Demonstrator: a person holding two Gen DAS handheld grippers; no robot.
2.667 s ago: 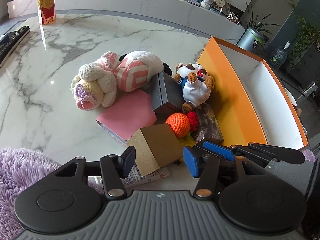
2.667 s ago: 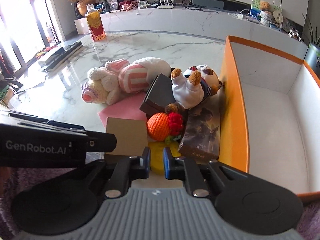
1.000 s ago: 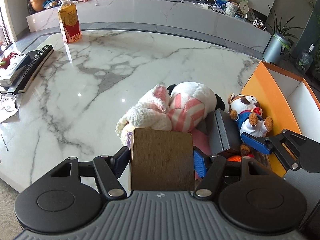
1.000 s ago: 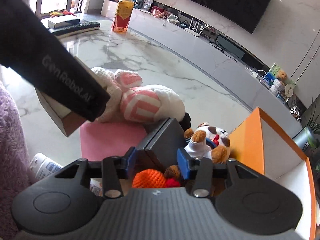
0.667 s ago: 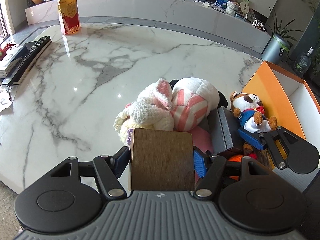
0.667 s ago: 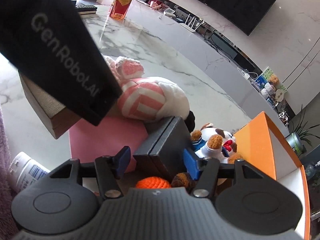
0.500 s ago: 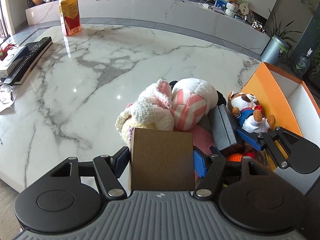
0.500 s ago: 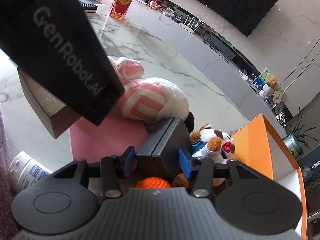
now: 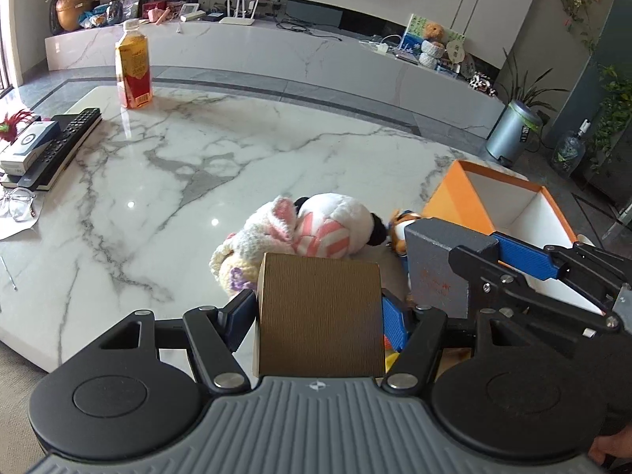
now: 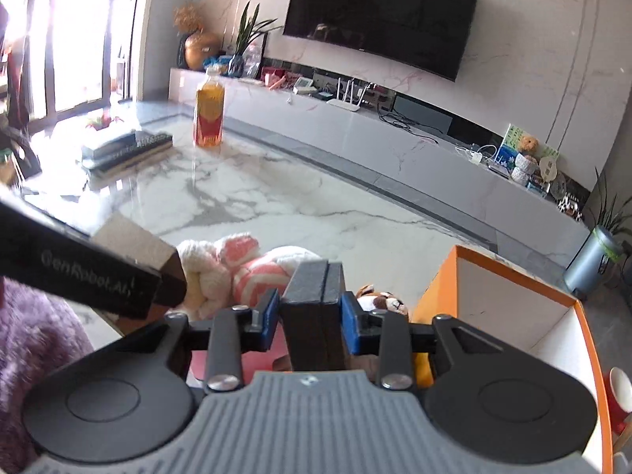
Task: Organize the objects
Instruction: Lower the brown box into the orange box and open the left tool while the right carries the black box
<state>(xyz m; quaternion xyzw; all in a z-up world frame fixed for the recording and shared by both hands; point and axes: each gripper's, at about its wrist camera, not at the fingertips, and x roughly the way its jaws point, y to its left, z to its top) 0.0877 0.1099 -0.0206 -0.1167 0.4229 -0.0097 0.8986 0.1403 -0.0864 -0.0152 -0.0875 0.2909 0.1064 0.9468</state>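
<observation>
Right wrist view: right gripper (image 10: 307, 323), jaws just closed, clamps the dark grey case (image 10: 312, 308); left gripper (image 9: 318, 314) grasps the brown cardboard box (image 9: 320, 312). Next, probably carry both into the orange bin (image 9: 446, 197).

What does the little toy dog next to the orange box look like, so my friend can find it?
Start at the big orange box on the marble table. Right against its outside wall lies the small toy dog, white with brown patches. Unlike the bigger pink-and-white plush toys beside it, it has brown on it and is much smaller.
</observation>
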